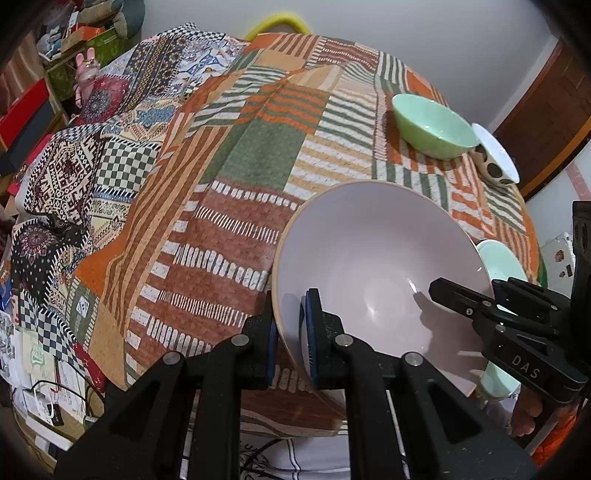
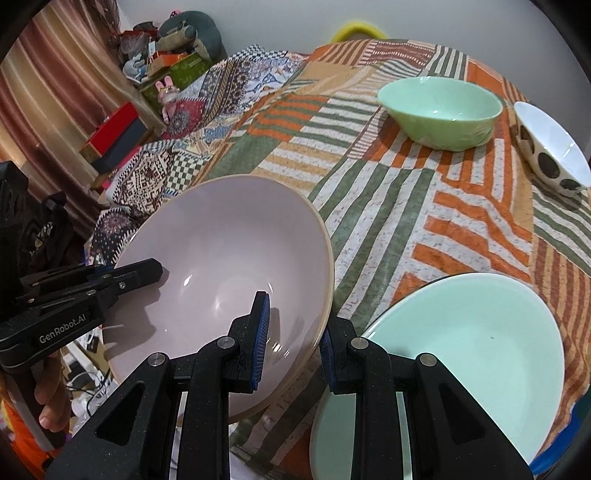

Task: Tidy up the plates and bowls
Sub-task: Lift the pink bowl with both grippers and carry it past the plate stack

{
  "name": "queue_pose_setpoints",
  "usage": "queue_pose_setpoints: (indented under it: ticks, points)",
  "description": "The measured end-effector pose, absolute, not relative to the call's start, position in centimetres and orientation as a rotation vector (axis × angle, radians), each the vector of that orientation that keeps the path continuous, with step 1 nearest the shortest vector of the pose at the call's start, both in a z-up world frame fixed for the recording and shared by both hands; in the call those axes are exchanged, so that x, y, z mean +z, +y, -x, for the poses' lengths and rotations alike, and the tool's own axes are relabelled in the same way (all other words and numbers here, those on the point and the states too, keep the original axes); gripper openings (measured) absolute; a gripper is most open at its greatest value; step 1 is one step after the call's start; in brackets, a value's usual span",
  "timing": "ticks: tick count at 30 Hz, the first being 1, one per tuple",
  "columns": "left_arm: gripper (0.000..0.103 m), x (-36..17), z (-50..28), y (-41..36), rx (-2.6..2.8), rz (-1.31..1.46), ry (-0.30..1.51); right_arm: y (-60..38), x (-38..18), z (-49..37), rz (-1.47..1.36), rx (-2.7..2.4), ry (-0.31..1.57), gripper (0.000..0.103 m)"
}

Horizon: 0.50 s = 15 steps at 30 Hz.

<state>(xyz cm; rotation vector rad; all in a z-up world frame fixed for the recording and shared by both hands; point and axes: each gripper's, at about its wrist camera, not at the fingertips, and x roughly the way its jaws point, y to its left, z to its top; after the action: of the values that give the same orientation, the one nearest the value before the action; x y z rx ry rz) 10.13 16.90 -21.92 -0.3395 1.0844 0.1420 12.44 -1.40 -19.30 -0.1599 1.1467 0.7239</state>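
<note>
White wall (image 1: 369, 22), brown curtain (image 2: 48, 92), wooden door (image 1: 546, 122).

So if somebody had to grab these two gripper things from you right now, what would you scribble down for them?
Left gripper: shut on the near-left rim of the big pink bowl.
Right gripper: shut on the same bowl's opposite rim, so both carry it together, tilted, low over the striped cloth.
Beside it on the right: pale green plate. Further back: green bowl and spotted white bowl, separate.
Done: pink bowl picked up. Left: set it down or stack it, then gather the other bowls.
</note>
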Motion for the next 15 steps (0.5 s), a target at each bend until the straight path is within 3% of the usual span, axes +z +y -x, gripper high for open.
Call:
queue_pose_setpoints:
  ticks: [15]
  points:
    - [0.013,-24.3,-10.0,17.6,0.153,0.392,1.135,-0.6,-20.8,-12.3,0.187,0.746,1.180,0.026]
